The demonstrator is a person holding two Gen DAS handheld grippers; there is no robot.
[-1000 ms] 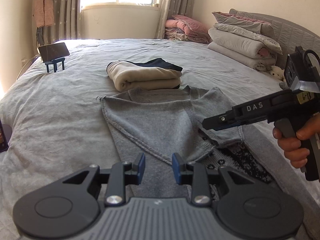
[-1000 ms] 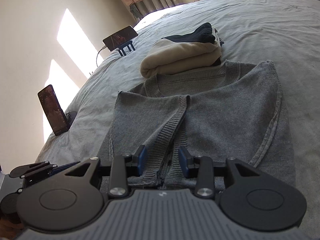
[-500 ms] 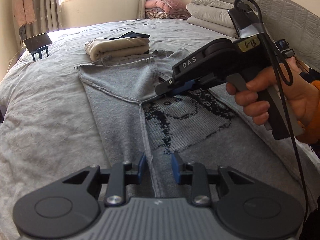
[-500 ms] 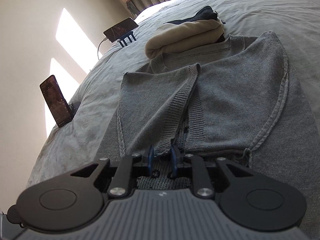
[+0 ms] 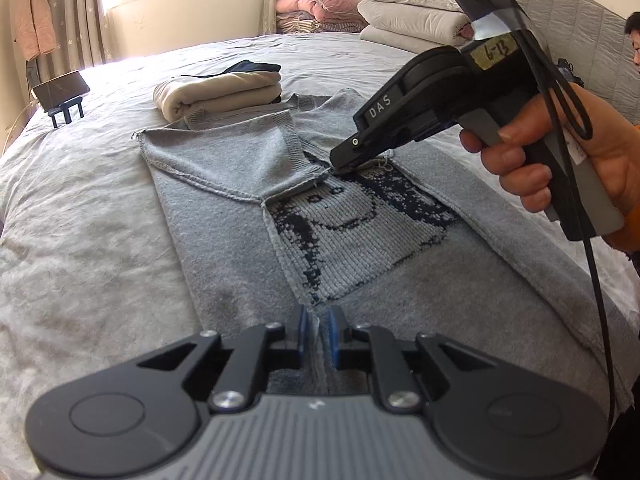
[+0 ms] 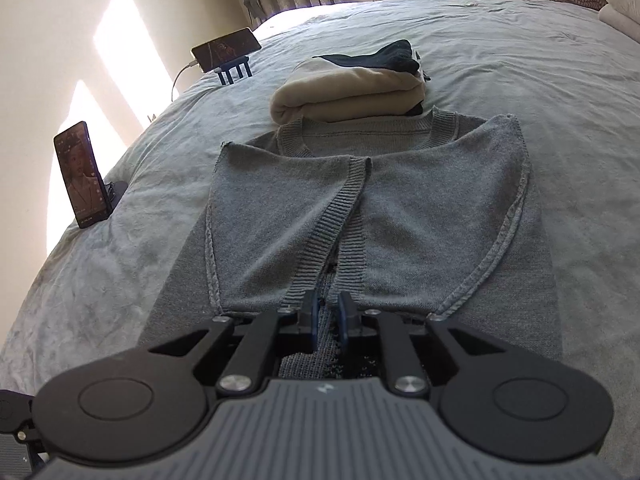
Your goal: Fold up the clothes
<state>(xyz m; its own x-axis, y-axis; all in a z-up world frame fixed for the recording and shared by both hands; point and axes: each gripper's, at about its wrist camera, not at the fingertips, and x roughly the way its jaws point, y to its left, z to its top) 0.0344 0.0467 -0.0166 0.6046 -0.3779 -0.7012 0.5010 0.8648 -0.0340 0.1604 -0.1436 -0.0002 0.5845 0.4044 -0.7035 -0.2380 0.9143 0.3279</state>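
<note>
Across the bed (image 5: 80, 208), both your left gripper (image 5: 318, 330) and right gripper (image 5: 350, 168) pinch the grey sweater (image 5: 224, 248); lift evenly at lower centre, keeping folded sleeves flat.

Sweater (image 5: 224, 240) hem hidden under tongs (image 5: 318, 330)

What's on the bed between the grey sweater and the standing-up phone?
Nothing: only bare grey bedspread between the sweater and the phone, seen from the right wrist.

A bedroom: wide bed (image 5: 100, 208), stacked pillows (image 5: 412, 12), curtains (image 5: 76, 16).
</note>
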